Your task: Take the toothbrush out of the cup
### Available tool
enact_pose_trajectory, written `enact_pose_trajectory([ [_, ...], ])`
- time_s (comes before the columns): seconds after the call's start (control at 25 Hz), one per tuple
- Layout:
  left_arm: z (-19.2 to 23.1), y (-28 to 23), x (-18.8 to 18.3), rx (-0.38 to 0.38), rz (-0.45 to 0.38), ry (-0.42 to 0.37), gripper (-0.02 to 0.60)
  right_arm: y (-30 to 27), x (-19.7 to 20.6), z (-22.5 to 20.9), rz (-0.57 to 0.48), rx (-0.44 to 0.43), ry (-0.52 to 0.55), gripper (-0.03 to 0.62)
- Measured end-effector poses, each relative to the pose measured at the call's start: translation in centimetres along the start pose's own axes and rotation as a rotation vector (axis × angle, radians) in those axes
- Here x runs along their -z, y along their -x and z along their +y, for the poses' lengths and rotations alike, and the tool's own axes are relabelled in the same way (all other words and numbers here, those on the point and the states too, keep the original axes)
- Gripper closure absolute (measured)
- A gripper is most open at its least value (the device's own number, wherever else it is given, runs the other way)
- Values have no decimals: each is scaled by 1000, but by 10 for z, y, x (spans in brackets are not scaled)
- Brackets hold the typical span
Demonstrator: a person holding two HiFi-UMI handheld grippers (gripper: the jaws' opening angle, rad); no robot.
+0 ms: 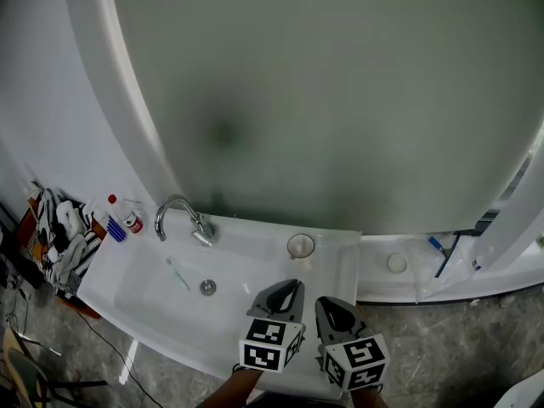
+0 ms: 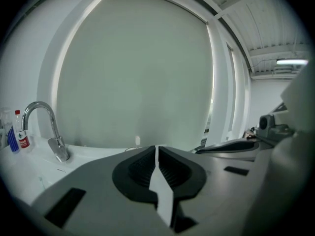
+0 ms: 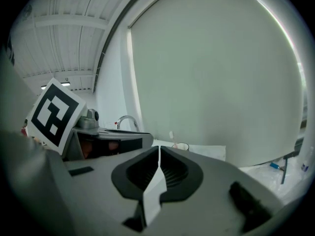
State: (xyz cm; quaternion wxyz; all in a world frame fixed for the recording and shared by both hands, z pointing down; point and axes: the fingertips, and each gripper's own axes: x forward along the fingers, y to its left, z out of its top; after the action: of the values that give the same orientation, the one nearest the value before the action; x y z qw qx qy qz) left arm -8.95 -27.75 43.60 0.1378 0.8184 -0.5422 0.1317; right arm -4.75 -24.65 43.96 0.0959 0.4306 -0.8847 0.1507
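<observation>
Toothbrush [image 3: 172, 134] in round clear cup [image 1: 300, 246]; L hand-held gripper [image 2: 156, 148], R hand-held gripper [image 3: 159, 149] both pressed together.

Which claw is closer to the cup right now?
Left. In the head view the left claw is just below the cup, almost in line with it; the right claw is lower and further right.

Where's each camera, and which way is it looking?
Head view: on the person's head, looking down at the sink; both hand-held grippers show.
Left gripper view: on the left hand-held gripper, facing the faucet; shut jaws show.
Right gripper view: on the right hand-held gripper, facing the cup; shut jaws show.
Shared: all show the faucet.
</observation>
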Motion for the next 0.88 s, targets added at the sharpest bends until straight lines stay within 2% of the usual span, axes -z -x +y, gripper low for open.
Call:
enact_pose_trajectory([
  [0.16, 14, -20, 1, -6, 7, -24, 568, -11, 0, -5, 2, 15, -10, 582],
  [0.32, 24, -37, 9, 17, 31, -25, 497, -19, 1, -13, 12, 24, -11, 582],
  [0.88, 54, -101, 31, -45, 48, -50, 452, -41, 12, -22, 47, 20, -24, 582],
])
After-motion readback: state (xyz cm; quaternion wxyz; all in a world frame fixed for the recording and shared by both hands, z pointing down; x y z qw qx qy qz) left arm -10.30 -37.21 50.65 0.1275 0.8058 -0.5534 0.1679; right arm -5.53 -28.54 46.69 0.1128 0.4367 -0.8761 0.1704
